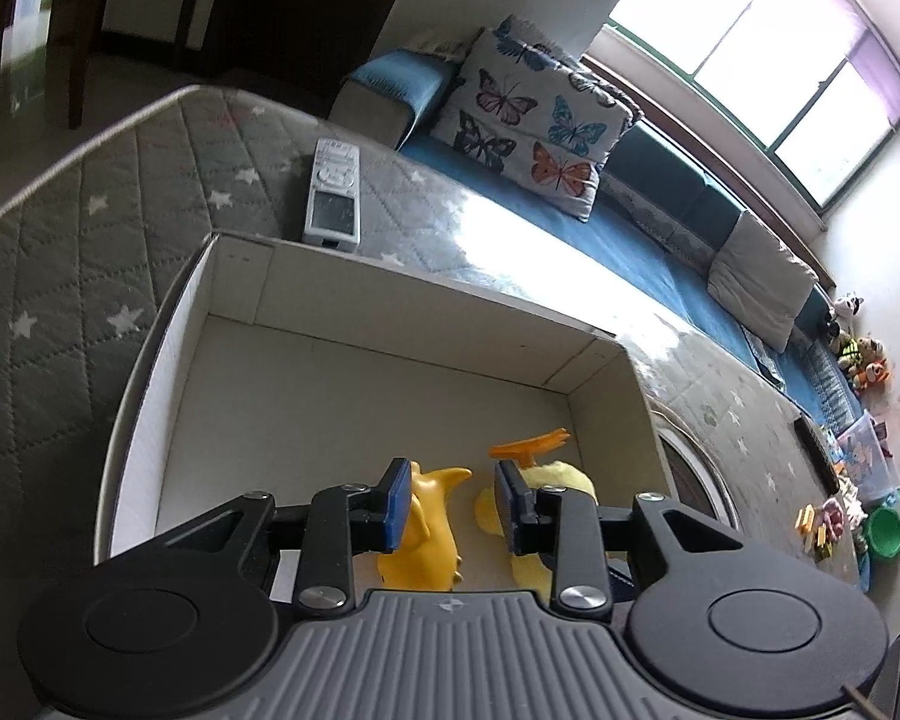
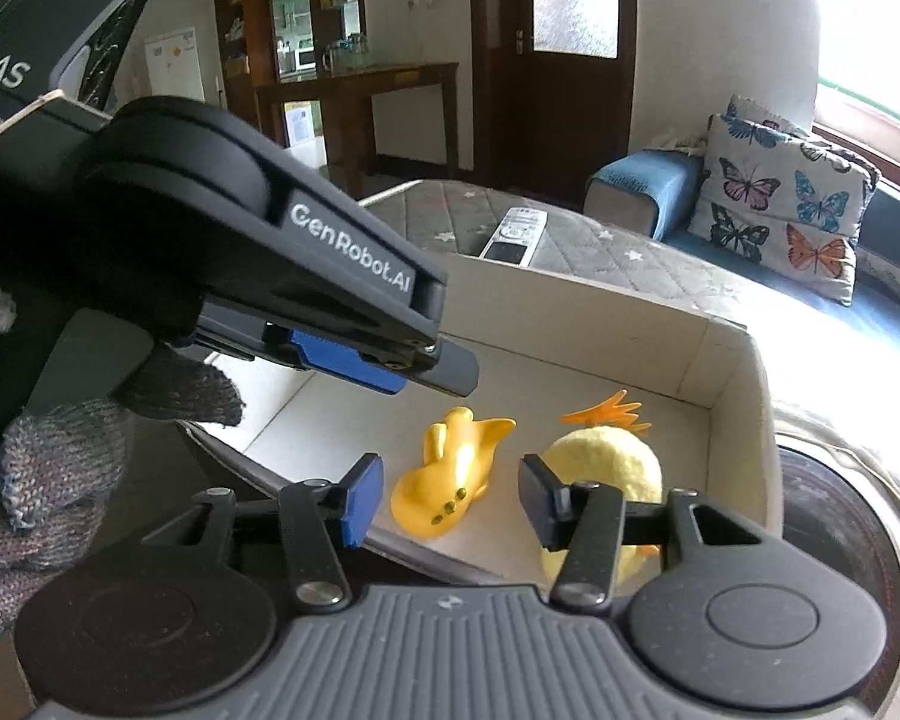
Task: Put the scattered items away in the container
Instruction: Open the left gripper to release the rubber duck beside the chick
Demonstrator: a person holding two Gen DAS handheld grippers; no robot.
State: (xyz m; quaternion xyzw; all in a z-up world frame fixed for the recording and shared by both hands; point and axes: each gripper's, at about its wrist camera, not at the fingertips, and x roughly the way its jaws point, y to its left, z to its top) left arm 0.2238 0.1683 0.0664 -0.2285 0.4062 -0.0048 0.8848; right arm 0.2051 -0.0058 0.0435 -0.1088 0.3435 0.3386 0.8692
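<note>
A white cardboard box sits on a grey star-quilted table. Inside it lie a yellow plastic toy and a fluffy yellow chick with orange feet. They also show in the right wrist view: the plastic toy and the chick, inside the box. My left gripper is open above the box, empty, just over the toys. My right gripper is open and empty above the box's near edge. The left gripper reaches in from the upper left in the right wrist view.
A white remote control lies on the table beyond the box, also in the right wrist view. A blue sofa with a butterfly cushion stands behind. Toys and a green bowl lie on the floor at right.
</note>
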